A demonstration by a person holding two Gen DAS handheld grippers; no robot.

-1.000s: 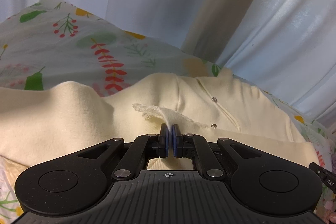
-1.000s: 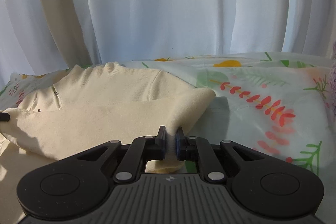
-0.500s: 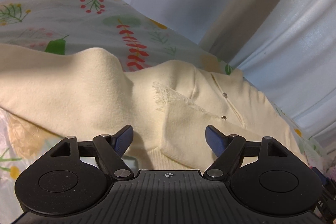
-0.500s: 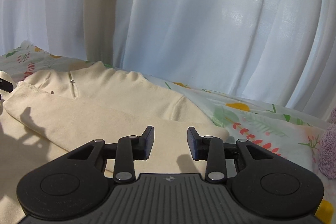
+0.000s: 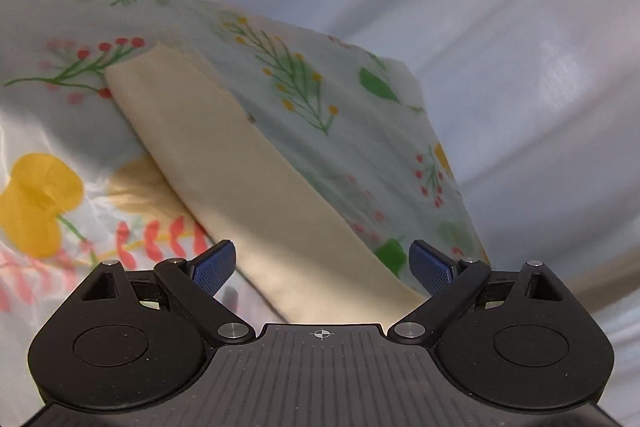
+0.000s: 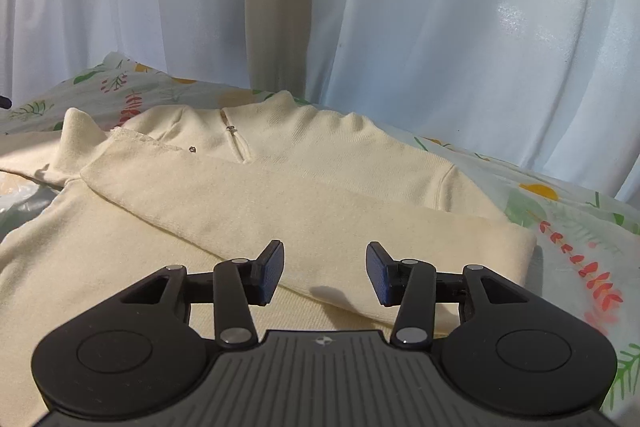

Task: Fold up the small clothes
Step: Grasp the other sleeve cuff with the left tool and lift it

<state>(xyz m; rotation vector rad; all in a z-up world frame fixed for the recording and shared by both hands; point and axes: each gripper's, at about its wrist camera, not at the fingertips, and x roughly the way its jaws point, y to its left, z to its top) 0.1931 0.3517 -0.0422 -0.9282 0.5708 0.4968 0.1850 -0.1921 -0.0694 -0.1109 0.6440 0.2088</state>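
Lying on a floral bedsheet (image 6: pixel 568 223), a cream sweater (image 6: pixel 340 155) is seen spread flat in the right wrist view, its collar toward the white curtain (image 6: pixel 460 27) behind. At the left of that view, one sleeve end is bunched upward near a frayed edge. One sleeve (image 6: pixel 280 211) is laid diagonally across the chest, from the frayed cuff at the left to a folded edge at the right. Two small metal snaps are visible near the neckline. The right gripper (image 6: pixel 325 273) is held just above the sleeve with its jaws apart and nothing between them. In the left wrist view, a long cream strip of fabric (image 5: pixel 256 167) is seen on the floral sheet, running from upper left to lower right. The left gripper (image 5: pixel 322 265) is spread wide over it and holds nothing.
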